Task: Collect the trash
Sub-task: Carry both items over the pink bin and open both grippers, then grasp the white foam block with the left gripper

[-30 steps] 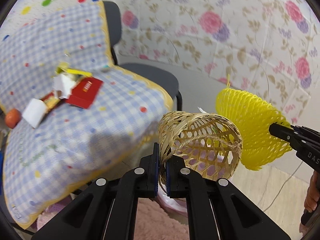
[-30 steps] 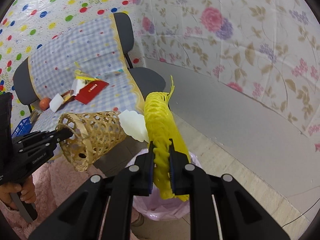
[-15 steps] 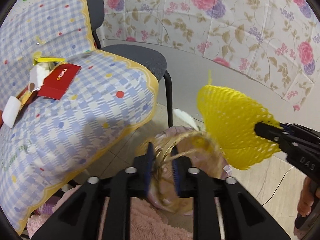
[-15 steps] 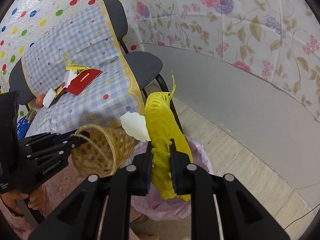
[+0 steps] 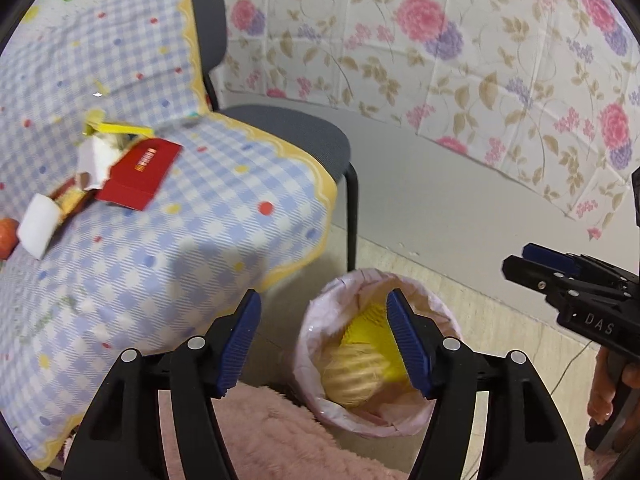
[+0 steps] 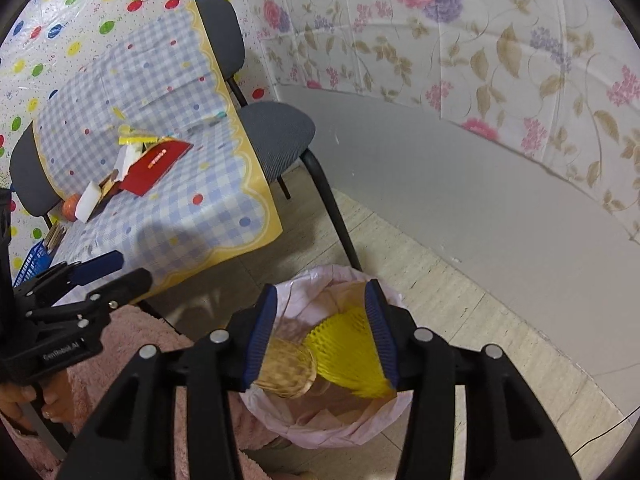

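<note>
A bin lined with a pink bag (image 5: pixel 400 426) (image 6: pixel 352 436) stands on the floor below both grippers. In it lie a woven bamboo basket (image 5: pixel 352 376) (image 6: pixel 286 372) and a yellow foam net (image 5: pixel 372 328) (image 6: pixel 344 352). My left gripper (image 5: pixel 322 304) hangs above the bin, its jaws opening with nothing between them. My right gripper (image 6: pixel 320 294) is over the bin too, jaws opening and free of the net. On the checked tablecloth (image 5: pixel 180 260) lie a red packet (image 5: pixel 140 168), a white block (image 5: pixel 38 228) and a yellow wrapper (image 5: pixel 116 128).
A grey chair (image 5: pixel 296 136) stands behind the bin, its leg close to the rim. A pink fluffy rug (image 5: pixel 280 432) lies beside the bin. An orange fruit (image 6: pixel 70 206) sits by the trash. A blue basket (image 6: pixel 30 264) is at the table's left end.
Both grippers opened. The woven basket left my left gripper and the yellow net left my right one; both now lie in the pink-lined bin.
</note>
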A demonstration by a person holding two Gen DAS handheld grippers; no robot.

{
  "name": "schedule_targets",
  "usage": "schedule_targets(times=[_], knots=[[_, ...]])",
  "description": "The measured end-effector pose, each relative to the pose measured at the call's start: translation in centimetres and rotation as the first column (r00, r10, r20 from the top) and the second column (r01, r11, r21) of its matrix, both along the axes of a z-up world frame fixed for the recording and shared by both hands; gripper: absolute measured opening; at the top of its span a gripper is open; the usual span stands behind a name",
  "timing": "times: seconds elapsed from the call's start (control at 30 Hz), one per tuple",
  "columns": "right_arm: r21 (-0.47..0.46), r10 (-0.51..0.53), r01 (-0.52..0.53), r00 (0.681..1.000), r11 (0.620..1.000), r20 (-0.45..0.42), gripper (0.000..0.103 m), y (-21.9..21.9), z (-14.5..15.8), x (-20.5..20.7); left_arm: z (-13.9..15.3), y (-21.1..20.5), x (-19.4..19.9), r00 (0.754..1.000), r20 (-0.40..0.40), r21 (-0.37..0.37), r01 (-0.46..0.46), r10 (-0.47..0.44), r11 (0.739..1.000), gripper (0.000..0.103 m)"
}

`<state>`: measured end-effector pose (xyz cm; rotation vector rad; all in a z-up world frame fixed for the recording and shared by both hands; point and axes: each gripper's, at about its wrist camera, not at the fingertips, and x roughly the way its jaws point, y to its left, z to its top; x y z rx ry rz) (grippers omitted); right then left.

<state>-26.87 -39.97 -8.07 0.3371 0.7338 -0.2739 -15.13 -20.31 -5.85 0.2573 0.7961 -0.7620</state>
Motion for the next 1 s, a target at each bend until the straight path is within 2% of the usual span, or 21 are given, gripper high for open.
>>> schedule_targets(times=[0.4, 0.6, 0.77, 1.0], knots=[[-0.069, 0.091, -0.085, 0.992, 0.994, 0.087, 0.045, 3.3, 3.7, 0.6, 2.9, 5.1, 0.3, 0.987, 0.082, -0.032, -0.135, 0.137, 0.99, 0.066], [-0.079, 0.16, -0.151, 0.98, 0.985, 0.116, 0.045, 5.2, 4.7, 2.1, 4.2, 8.7, 1.1, 0.967, 0.105, -0.06, -0.229, 0.234, 0.972, 0.068], [-0.086, 0.212, -0.202, 0.97, 0.976, 0.119, 0.045, 6.8, 5.5, 4.8, 5.2, 13.1, 2.8, 0.922, 0.147, -0.058, -0.354, 0.359, 0.933, 0.068], [-0.124, 0.306, -0.29, 0.941, 0.949, 0.144, 0.045, 9.9, 7.6, 9.8, 7.9, 18.9, 6.6, 0.833, 0.192, -0.059, -0.518, 0.519, 0.853, 0.069]])
